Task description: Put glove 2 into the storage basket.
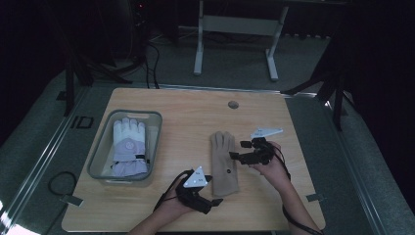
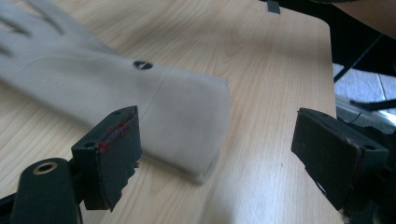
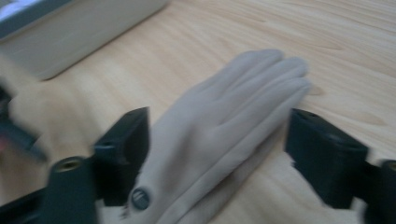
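Note:
A beige glove [image 1: 224,164] lies flat on the wooden table [image 1: 186,117], fingers pointing away, with a small dark button near the cuff. My left gripper [image 1: 214,198] is at the near left corner of the cuff. In the left gripper view its jaws stand wide apart with the cuff [image 2: 187,116] between and beyond them, and the pads touch nothing [image 2: 215,154]. My right gripper [image 1: 239,150] reaches in from the right at the glove's palm. In the right gripper view its jaws straddle the glove [image 3: 224,116] without pressing on it [image 3: 217,154].
A clear plastic bin [image 1: 100,147] stands at the left of the table with a white and lilac glove [image 1: 128,147] inside; its wall [image 3: 84,32] is seen in the right gripper view. A round cable hole [image 1: 233,104] sits near the far edge.

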`<state>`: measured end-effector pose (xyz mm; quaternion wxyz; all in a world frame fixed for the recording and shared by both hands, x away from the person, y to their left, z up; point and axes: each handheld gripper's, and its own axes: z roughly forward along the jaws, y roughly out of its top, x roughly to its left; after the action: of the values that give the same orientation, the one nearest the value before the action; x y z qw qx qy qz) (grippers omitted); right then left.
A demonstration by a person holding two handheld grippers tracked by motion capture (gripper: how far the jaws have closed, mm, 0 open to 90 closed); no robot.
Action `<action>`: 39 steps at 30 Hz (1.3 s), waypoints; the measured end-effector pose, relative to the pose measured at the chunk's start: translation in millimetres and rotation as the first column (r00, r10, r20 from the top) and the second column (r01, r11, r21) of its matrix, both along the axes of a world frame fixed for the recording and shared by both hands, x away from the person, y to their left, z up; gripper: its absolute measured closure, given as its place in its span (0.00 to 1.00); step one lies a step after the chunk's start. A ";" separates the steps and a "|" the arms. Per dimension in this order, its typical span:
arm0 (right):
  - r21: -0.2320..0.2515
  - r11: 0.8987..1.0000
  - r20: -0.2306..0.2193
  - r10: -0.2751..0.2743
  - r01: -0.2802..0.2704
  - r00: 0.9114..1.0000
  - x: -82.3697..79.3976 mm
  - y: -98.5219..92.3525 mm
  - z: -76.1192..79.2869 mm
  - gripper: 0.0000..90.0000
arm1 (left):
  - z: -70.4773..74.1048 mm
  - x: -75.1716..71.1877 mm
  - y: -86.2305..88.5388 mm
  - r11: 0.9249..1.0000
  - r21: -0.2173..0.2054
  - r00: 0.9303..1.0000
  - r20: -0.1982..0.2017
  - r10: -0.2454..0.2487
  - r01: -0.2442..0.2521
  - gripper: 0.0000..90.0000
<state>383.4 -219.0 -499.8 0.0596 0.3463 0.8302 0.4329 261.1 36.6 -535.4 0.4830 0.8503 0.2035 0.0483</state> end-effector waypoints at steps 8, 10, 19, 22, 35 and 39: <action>0.002 0.997 -0.071 -0.071 0.071 0.995 29.8 10.7 -13.6 0.36 | -2.9 12.3 -18.9 0.998 0.040 0.999 0.022 -0.049 0.048 0.25; -0.017 0.997 -0.078 -0.080 0.079 0.994 34.3 13.3 -20.1 0.35 | -4.8 14.9 -20.6 0.996 0.061 0.997 0.034 -0.066 0.064 0.28; -0.057 0.996 -0.160 -0.080 0.071 0.984 44.5 16.1 -47.0 0.36 | -17.5 22.8 -30.7 0.983 0.162 0.996 -0.005 -0.086 0.086 0.33; -0.048 0.998 -0.178 -0.047 0.039 0.983 44.2 19.3 -49.2 0.47 | -17.6 24.2 -31.3 0.981 0.174 0.997 -0.008 -0.082 0.082 0.34; -0.174 0.985 0.006 -0.002 0.002 1.000 25.0 36.3 -39.9 0.79 | -18.9 26.9 -33.9 0.967 0.235 0.995 0.006 -0.098 0.094 0.37; -0.200 0.980 0.040 0.003 0.005 0.999 21.6 38.6 -38.2 0.81 | -19.0 25.8 -35.9 0.963 0.255 0.995 0.018 -0.099 0.091 0.37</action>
<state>405.0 -180.4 -538.0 0.1108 0.3303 0.8678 0.3542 286.8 0.7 -554.3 0.3752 0.9130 0.1472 0.0635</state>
